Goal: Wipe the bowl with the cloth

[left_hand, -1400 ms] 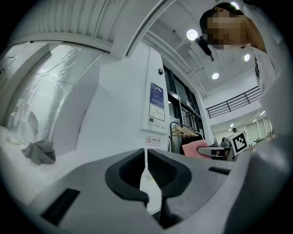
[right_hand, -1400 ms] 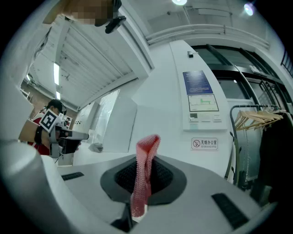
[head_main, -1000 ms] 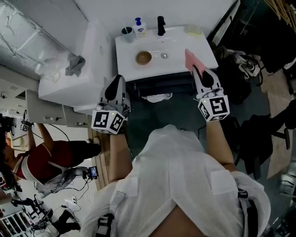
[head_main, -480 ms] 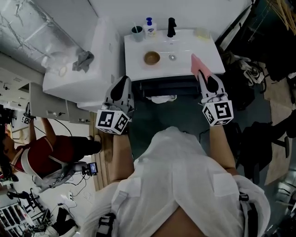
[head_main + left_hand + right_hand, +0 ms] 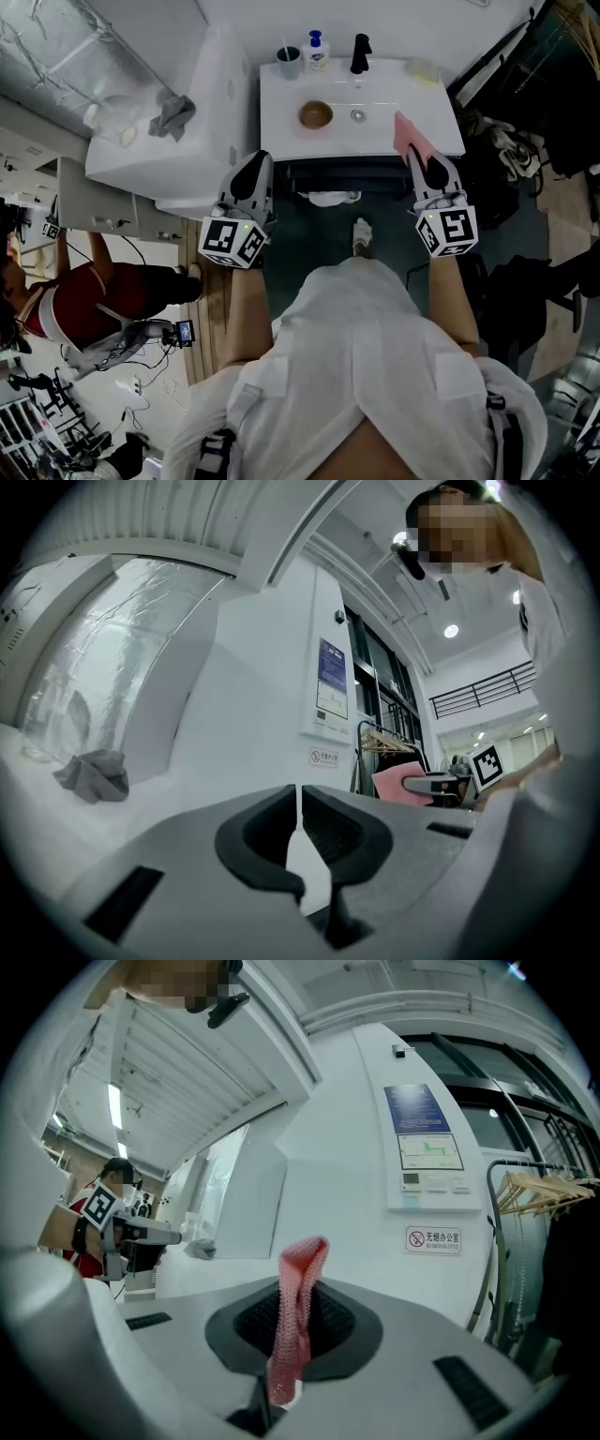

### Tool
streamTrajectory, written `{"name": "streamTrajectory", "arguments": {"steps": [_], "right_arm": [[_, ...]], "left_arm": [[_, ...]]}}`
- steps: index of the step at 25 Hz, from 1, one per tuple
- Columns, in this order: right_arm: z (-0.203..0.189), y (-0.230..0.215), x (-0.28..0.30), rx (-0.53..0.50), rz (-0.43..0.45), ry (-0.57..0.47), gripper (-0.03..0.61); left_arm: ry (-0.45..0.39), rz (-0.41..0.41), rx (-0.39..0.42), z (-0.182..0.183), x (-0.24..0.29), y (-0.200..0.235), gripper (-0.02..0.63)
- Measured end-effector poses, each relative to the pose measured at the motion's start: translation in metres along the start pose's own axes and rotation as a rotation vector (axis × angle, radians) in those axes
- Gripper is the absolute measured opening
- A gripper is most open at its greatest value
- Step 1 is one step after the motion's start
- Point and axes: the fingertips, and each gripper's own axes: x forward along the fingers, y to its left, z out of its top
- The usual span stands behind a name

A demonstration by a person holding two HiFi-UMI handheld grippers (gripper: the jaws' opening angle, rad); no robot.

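The little brown bowl sits on the white sink top, just beside the drain hole, and nothing touches it. The pink cloth is pinched tight in the right gripper at the sink's front right edge, well apart from the bowl. The left gripper is closed with nothing in it, near the front left corner. I think the wiping has not begun; the cloth must reach the bowl first.
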Motion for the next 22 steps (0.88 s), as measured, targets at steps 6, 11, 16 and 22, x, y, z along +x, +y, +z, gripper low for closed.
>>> {"name": "streamTrajectory", "arguments": {"steps": [6,11,16,22], "right_arm": [[-0.018,-0.023,0.044,0.021,0.022,0.010,0.038],[-0.033,-0.053,0.093,0.026,0.063,0.022,0.038],[-0.047,-0.086,0.141,0.013,0.109,0.045,0.038],[-0.060,-0.120,0.183,0.011,0.160,0.053,0.038]], "left_arm": [[0.019,0.023,0.006,-0.009,0.034,0.021,0.025],[0.055,0.032,0.004,-0.022,0.082,0.037,0.025],[0.102,0.029,-0.008,-0.040,0.139,0.049,0.025],[0.148,0.051,0.006,-0.058,0.196,0.065,0.025]]}}
